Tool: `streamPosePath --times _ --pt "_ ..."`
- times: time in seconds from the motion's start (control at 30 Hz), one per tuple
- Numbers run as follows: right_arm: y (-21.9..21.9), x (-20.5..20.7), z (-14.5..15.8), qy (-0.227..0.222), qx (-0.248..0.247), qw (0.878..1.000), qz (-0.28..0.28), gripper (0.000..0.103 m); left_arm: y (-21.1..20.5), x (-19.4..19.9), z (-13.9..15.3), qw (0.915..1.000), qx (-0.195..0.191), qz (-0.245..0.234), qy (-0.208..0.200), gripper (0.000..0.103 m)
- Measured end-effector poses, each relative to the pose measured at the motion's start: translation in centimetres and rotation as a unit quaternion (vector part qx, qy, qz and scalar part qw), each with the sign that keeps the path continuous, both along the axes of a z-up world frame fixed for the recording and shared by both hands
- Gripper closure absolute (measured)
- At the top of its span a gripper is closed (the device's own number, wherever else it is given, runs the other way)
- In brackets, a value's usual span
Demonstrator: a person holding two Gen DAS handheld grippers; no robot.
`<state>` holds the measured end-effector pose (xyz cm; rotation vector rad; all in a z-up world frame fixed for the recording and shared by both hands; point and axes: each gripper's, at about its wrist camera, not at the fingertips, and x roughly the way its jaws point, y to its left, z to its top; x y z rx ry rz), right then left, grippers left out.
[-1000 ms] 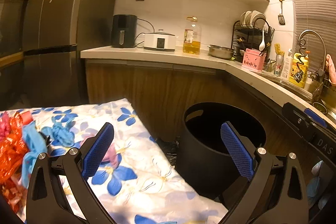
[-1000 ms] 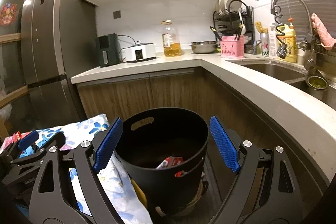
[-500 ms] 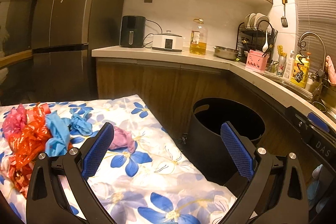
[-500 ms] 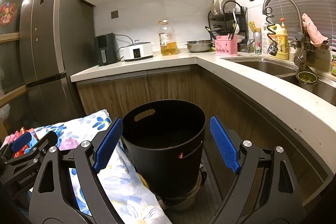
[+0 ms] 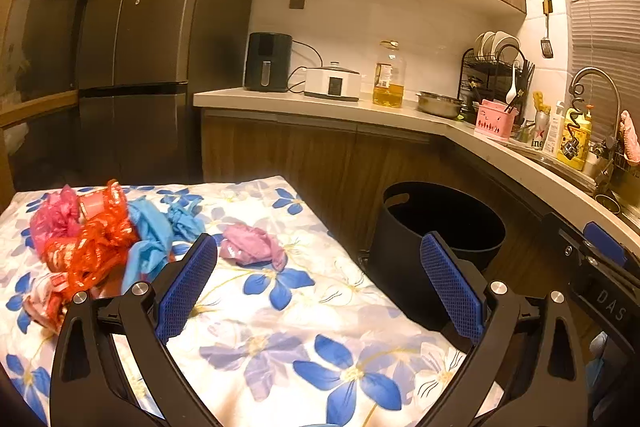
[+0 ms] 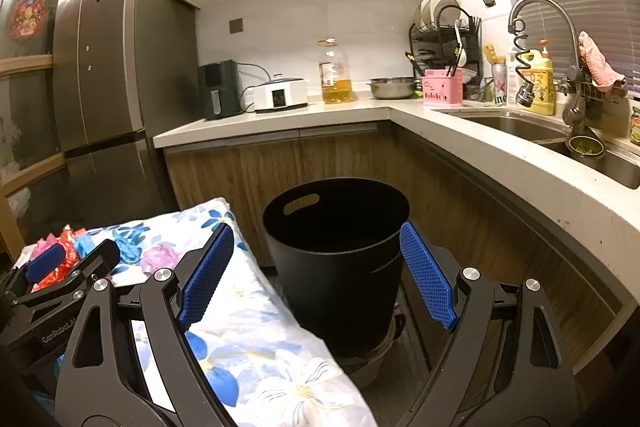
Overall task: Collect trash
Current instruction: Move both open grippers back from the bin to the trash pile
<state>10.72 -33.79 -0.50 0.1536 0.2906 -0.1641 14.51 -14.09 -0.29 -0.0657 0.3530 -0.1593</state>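
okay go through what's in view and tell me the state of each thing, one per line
Left gripper: open, empty.
Right gripper: open, empty.
Black bin: upright, no lid.
Pink wad: crumpled, lying on the flowered cloth.
Red and blue wrappers: heaped on the cloth.
Oil bottle: upright, capped, partly full.
Tap: no water seen.

Matt black plastic bin (image 6: 340,247), floral cloth (image 5: 280,327), glossy crinkled wrappers (image 5: 92,247).

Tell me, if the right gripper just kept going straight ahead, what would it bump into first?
Most likely the black bin, which stands dead ahead between the open right gripper fingers; depth is hard to judge.
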Motion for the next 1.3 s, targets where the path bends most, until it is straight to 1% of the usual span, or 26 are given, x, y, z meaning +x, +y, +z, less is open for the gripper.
streamPosePath --times 0.3,0.7,0.83,1.07,1.2,1.3 --pt "3.0 -0.8 -0.6 0.003 0.003 1.0 0.027 0.019 3.3 -2.0 -0.4 0.9994 -0.002 0.033 -0.001 0.006" --pt "7.7 -1.4 -1.8 -0.005 0.005 0.998 0.063 0.019 10.2 -4.6 -1.8 0.9939 -0.003 0.11 0.005 0.006" --pt "9.1 -1.5 -2.1 -0.005 0.002 0.997 0.076 0.019 12.9 -5.2 -2.4 0.9917 -0.013 0.128 0.006 0.006" --pt "11.9 -1.1 -2.7 -0.005 0.005 0.995 0.104 0.019 17.4 -5.4 -3.4 0.9829 0.007 0.184 0.01 0.006" --pt "13.5 -0.7 -2.9 -0.005 0.003 0.992 0.125 0.019 19.3 -5.0 -3.9 0.9807 0.014 0.195 0.016 0.006" --pt "14.8 -0.3 -3.1 -0.006 0.001 0.991 0.137 0.019 20.6 -4.0 -4.4 0.9807 0.019 0.192 0.031 0.006"
